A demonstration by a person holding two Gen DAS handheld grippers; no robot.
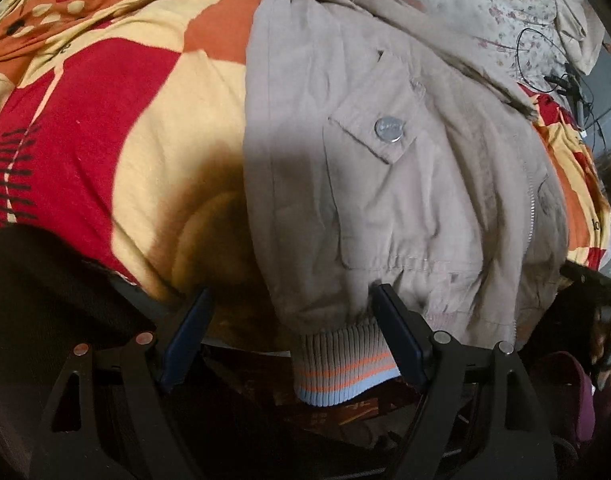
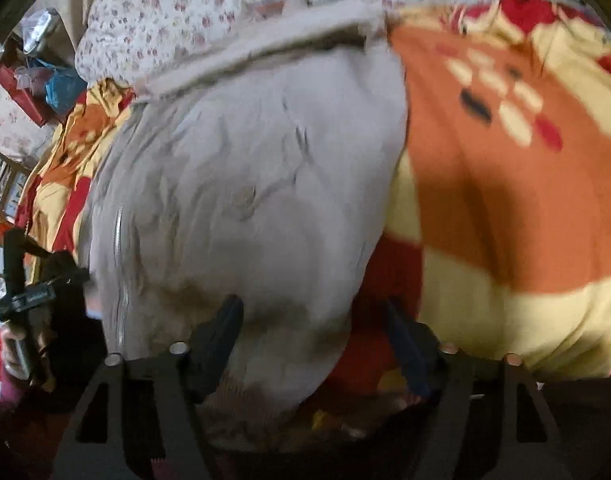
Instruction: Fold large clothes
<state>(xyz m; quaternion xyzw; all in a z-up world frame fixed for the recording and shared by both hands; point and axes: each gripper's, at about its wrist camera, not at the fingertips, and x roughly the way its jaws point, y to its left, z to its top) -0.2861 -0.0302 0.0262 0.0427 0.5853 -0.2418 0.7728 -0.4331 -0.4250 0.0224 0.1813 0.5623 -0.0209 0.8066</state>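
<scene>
Lying across a bedspread (image 1: 145, 92) patterned in red, yellow and orange blocks is a beige jacket (image 1: 385, 184), front side up; its zipper (image 1: 530, 216) is running down the right part of the left wrist view, and a flap pocket with a metal snap button (image 1: 390, 129) is sitting near the middle of the garment; the ribbed hem (image 1: 341, 364), striped in orange and pale blue, is hanging over the near edge of the bed; a floral sheet (image 1: 485, 4) is showing beyond the jacket's collar, with a black cable (image 1: 521, 52) lying on it.

The left gripper (image 1: 293, 340) is pointing steeply down at the hem corner; its jaws are standing wide apart and released, one finger (image 1: 397, 340) is overlapping the ribbed band and the other is hanging over the bedspread's shaded edge; the hem corner is lying between them, with no pad pressing on it.

The right gripper (image 2: 317, 344) is hovering over the opposite lower corner of the jacket (image 2: 257, 184); its jaws are standing apart, the left finger (image 2: 221, 340) is lying over the beige cloth and the right one over the red part of the bedspread (image 2: 505, 200); this view is blurred, so contact with the fabric cannot be confirmed, though the pads appear to be clear of it; the left gripper is showing at the far left edge of this view
</scene>
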